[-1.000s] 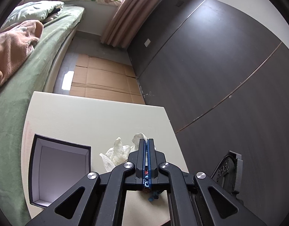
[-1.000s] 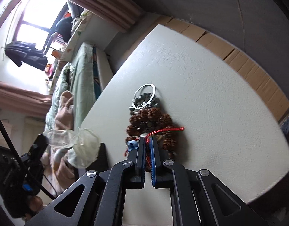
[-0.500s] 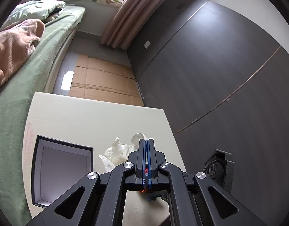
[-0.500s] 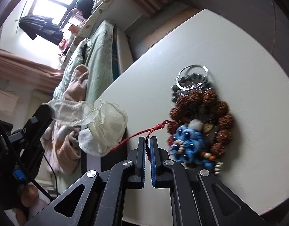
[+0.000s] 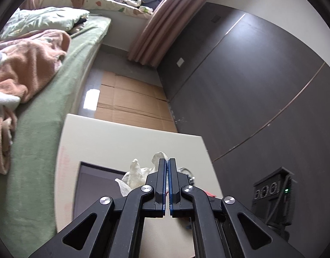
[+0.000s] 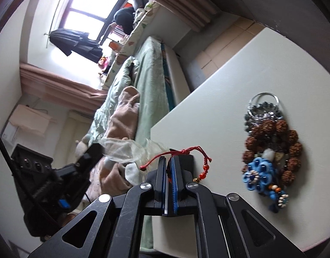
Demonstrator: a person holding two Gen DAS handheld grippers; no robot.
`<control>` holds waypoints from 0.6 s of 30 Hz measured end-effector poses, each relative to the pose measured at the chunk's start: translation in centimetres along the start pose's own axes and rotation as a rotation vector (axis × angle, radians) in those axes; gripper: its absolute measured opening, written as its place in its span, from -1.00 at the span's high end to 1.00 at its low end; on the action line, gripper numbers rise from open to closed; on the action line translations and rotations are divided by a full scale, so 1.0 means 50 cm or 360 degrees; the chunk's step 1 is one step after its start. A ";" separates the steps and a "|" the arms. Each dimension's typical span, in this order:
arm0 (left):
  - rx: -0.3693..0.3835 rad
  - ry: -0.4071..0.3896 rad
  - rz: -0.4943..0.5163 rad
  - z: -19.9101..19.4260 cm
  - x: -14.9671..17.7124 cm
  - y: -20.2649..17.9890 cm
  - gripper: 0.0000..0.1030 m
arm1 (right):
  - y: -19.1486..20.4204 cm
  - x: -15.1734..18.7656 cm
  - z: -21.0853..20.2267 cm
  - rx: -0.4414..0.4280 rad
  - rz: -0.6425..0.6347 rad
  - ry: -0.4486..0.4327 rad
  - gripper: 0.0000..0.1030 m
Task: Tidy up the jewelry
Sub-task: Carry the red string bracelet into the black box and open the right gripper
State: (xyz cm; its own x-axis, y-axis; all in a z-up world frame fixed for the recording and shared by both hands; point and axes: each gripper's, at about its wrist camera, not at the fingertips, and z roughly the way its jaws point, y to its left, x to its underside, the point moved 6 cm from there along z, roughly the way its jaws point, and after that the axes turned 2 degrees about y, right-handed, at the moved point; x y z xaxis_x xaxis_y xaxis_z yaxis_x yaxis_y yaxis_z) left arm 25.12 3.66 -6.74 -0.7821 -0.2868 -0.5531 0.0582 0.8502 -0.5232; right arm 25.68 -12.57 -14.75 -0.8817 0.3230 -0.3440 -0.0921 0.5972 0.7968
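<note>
My right gripper (image 6: 169, 158) is shut on a red string bracelet (image 6: 186, 151) with orange beads, held above the cream table (image 6: 208, 118). A pile of jewelry lies on the table to the right: a brown bead bracelet (image 6: 291, 148), a blue beaded flower piece (image 6: 259, 176), dark beads and a metal ring (image 6: 263, 101). My left gripper (image 5: 167, 160) is shut on a sheer white pouch (image 5: 136, 175), which also shows in the right wrist view (image 6: 126, 150), just left of the red bracelet. An open dark box (image 5: 94, 191) sits under the pouch.
A bed with green sheets (image 5: 49, 116) and a pink blanket (image 5: 25, 64) runs along the table's left side. A dark wall (image 5: 251, 86) stands to the right. Cardboard (image 5: 130, 99) covers the floor beyond the table.
My right gripper has lifted the red bracelet off the jewelry pile and carried it left toward the pouch. My left gripper keeps hold of the pouch and has shifted slightly.
</note>
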 end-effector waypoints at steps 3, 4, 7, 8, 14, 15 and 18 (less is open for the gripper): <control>-0.0043 -0.0001 -0.0005 -0.011 0.002 0.023 0.98 | 0.013 0.005 0.010 -0.0017 -0.0005 0.0005 0.87; -0.0061 0.0009 -0.0002 -0.012 0.004 0.032 0.98 | 0.017 0.007 0.013 -0.0017 -0.0009 0.0006 0.87; -0.0093 0.0101 -0.0009 0.001 0.013 0.052 0.98 | 0.028 0.011 0.023 -0.0022 -0.0018 0.0015 0.87; -0.0118 0.0148 -0.0046 0.008 0.018 0.065 0.98 | 0.034 0.013 0.029 -0.0027 -0.0025 0.0021 0.87; -0.0113 0.0158 -0.0157 -0.002 0.015 0.113 -0.17 | 0.068 0.020 0.051 -0.0076 -0.0088 0.0044 0.87; -0.0100 0.0122 -0.0170 -0.012 0.010 0.116 -0.92 | 0.071 0.021 0.053 -0.0083 -0.0094 0.0048 0.87; -0.0088 0.0037 -0.0225 -0.038 -0.003 0.133 -0.98 | 0.086 0.029 0.065 -0.0104 -0.0129 0.0064 0.87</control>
State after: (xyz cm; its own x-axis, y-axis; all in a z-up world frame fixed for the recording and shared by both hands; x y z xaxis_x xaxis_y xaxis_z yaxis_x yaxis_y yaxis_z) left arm 24.43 10.17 -8.91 -0.7944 -0.3954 -0.4611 -0.0870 0.8253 -0.5579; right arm 25.53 -7.14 -13.42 -0.8878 0.2451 -0.3895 -0.1927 0.5707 0.7982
